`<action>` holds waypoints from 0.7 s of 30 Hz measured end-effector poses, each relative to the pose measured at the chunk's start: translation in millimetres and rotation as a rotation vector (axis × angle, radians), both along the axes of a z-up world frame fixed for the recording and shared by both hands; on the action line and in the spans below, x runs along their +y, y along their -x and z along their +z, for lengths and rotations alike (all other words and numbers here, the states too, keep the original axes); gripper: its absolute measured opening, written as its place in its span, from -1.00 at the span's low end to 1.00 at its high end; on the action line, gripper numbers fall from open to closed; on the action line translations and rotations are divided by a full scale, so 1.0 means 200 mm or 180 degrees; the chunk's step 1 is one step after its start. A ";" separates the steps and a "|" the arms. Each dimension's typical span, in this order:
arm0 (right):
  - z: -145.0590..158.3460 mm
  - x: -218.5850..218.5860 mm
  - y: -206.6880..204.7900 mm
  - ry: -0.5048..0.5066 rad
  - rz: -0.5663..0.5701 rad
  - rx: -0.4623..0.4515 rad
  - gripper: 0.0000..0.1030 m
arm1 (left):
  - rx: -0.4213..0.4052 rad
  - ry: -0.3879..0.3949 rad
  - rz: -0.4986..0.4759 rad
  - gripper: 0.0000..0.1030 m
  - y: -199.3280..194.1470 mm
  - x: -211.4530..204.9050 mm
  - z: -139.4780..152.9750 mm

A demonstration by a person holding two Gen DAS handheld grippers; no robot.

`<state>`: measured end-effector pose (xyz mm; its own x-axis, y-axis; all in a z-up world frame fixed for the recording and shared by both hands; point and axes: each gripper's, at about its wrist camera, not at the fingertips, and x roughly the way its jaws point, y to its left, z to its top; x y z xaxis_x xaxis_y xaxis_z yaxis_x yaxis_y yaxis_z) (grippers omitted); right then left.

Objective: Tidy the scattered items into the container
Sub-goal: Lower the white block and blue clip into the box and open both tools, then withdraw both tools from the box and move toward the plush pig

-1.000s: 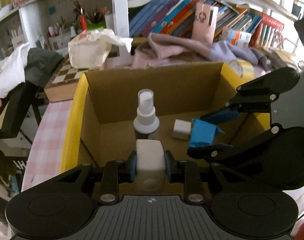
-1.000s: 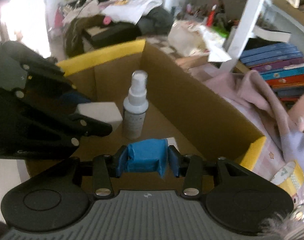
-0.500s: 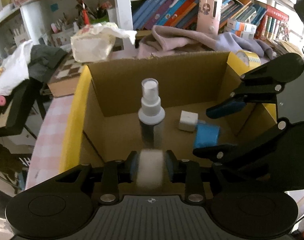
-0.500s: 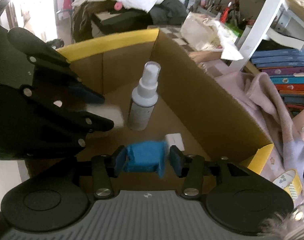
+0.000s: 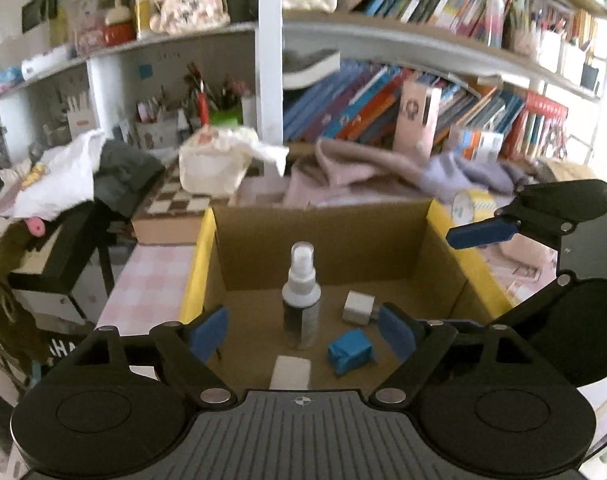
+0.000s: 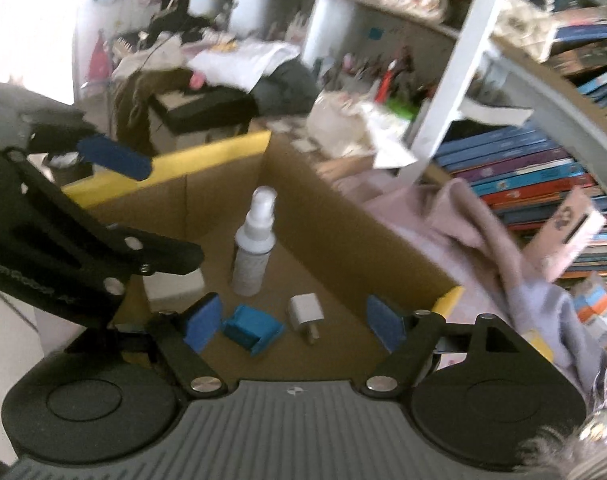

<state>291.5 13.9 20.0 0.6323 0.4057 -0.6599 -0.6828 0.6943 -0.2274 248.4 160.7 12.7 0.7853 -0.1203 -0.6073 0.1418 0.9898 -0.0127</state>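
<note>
An open cardboard box (image 5: 197,276) with a yellow rim holds a white spray bottle (image 5: 301,296) standing upright, a white charger plug (image 5: 358,307), a blue packet (image 5: 350,352) and a white block (image 5: 290,372). My left gripper (image 5: 303,334) hovers over the box with its jaws opening; the block lies loose on the floor below, clear of the pads. My right gripper (image 6: 293,322) is also opening above the blue packet (image 6: 253,328) and the plug (image 6: 305,314), touching neither. The left gripper (image 6: 143,208) partly hides the white block (image 6: 175,286). The right gripper (image 5: 503,276) shows at the right.
Behind the box lie a chessboard case (image 5: 171,204), a white bag (image 5: 215,164), pink and lilac clothes (image 5: 355,172) and a tape roll (image 5: 469,206). Bookshelves (image 5: 383,108) fill the back. A pink checked cloth (image 5: 143,280) covers the table left of the box.
Both grippers opened and rose. The left let go of the white block and the right let go of the blue packet; both items now lie on the box floor.
</note>
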 end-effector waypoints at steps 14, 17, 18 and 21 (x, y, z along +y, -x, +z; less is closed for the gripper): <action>0.24 -0.27 0.34 -0.0527 -0.0640 -0.0517 0.56 | -0.0475 0.0092 -0.0008 0.74 0.34 -0.06 0.22; 0.27 -0.34 0.43 -0.0658 -0.0822 -0.0620 0.56 | -0.0526 0.0003 0.0000 0.74 0.42 -0.09 0.24; 0.28 -0.36 0.46 -0.0709 -0.0894 -0.0668 0.56 | -0.0540 -0.0031 -0.0001 0.74 0.45 -0.09 0.24; 0.29 -0.43 0.56 -0.0852 -0.1111 -0.0809 0.56 | -0.0560 -0.0120 -0.0005 0.75 0.53 -0.11 0.25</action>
<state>179.5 -72.4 77.4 0.8876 0.2755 -0.3692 -0.3458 0.9279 -0.1390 142.0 139.2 61.8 0.8797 -0.1012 -0.4646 0.1400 0.9889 0.0497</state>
